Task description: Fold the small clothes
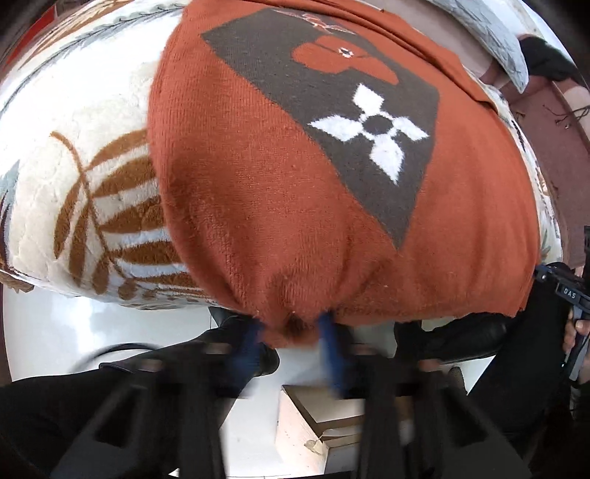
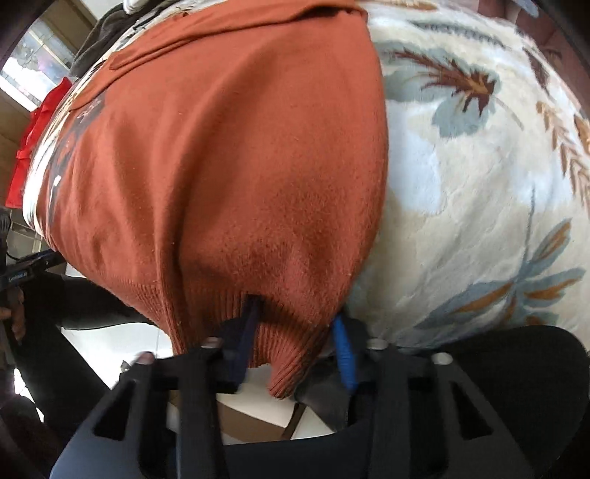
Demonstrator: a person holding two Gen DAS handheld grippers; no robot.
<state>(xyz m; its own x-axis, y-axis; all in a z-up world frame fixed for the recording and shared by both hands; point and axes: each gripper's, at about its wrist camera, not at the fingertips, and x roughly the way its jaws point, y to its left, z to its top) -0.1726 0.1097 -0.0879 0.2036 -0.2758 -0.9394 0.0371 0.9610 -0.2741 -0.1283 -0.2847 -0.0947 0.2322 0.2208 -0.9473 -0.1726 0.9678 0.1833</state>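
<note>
A rust-orange knit sweater [image 1: 295,206] with a dark brown patch and a white flower lies spread on a fleece blanket [image 1: 73,121]. My left gripper [image 1: 293,329] is shut on the sweater's near hem, cloth bunched between its blue fingertips [image 1: 328,331]. In the right wrist view the sweater [image 2: 228,165] fills the left half. My right gripper [image 2: 295,331] is shut on its ribbed hem near the right corner, with the hem hanging between the blue fingertips [image 2: 341,339]. The right gripper also shows at the right edge of the left wrist view [image 1: 568,294].
The blanket [image 2: 479,184] has leaf and flower prints and ends at the near edge, above a white floor [image 1: 55,331]. A red garment [image 2: 33,147] lies at the far left. A cardboard box [image 1: 317,423] sits below on the floor. A grey cloth [image 1: 490,33] lies at the far right.
</note>
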